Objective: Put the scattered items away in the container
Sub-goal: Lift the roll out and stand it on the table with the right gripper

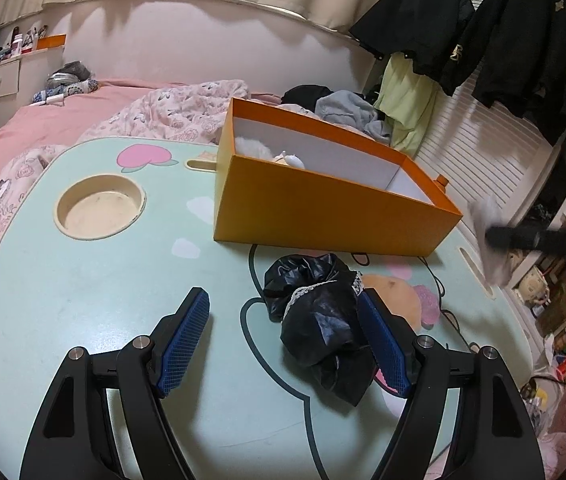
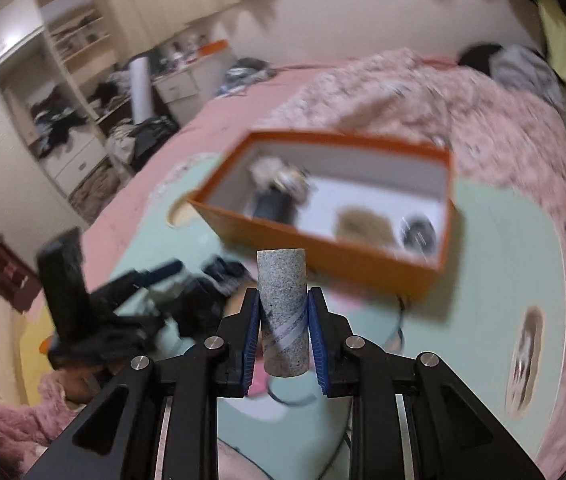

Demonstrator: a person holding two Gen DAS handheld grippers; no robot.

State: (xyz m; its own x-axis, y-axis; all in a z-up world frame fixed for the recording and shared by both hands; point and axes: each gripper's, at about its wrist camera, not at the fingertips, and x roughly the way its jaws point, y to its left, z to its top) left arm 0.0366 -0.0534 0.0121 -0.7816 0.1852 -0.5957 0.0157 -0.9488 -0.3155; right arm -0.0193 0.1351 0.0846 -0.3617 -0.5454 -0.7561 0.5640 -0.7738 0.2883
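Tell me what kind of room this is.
Most likely a bedroom: a bed with a pink floral quilt, dark clothes hanging by a wall, and a small mint lap table standing on the bed.

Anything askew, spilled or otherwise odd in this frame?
Nothing spilled or damaged. The orange box sits skewed on the table, and one crumpled black item with lace trim lies outside it, between the open left tool pads.
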